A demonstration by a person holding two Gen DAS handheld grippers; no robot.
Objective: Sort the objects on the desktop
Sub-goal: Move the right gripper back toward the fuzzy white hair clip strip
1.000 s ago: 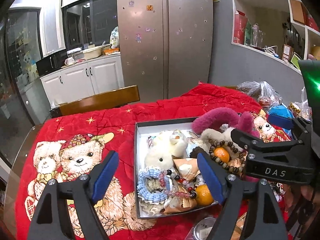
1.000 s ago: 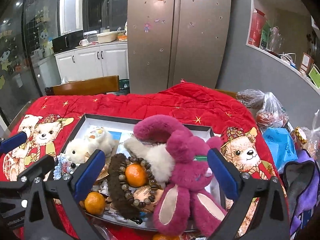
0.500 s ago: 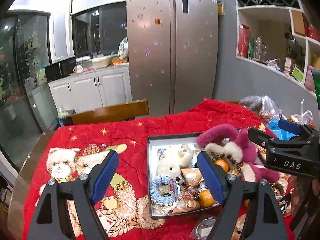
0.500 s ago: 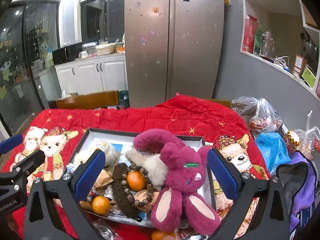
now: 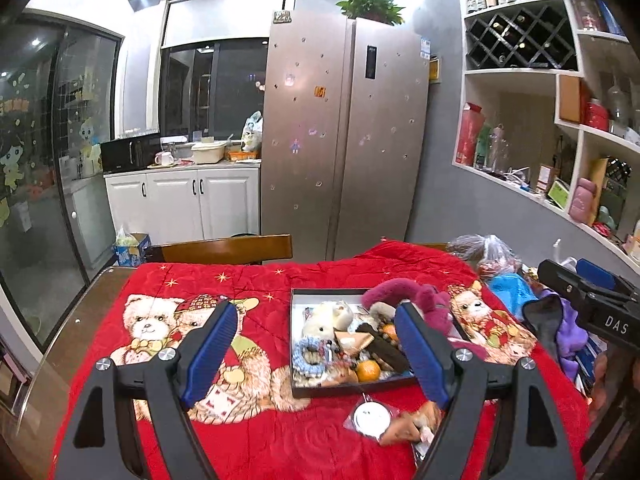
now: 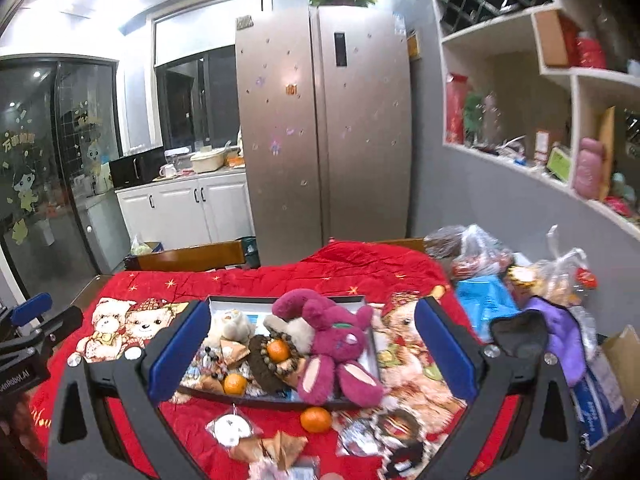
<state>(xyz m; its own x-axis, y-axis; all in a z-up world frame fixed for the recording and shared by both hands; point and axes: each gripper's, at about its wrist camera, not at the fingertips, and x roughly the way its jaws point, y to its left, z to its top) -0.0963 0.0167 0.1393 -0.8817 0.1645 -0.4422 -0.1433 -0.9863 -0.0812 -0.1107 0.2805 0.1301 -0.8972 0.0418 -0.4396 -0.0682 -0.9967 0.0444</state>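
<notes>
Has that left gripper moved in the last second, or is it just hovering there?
Yes. The left gripper has pulled up and back from the box: the box looks smaller and farther now, and more of the fridge shows.

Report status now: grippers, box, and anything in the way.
Left hand-held gripper open, empty. Right hand-held gripper open, empty. Box full: plush rabbit, oranges. Loose orange lies before it.

left wrist: high, facing fridge | right wrist: same | shared: tray [image 5: 304, 391]
</notes>
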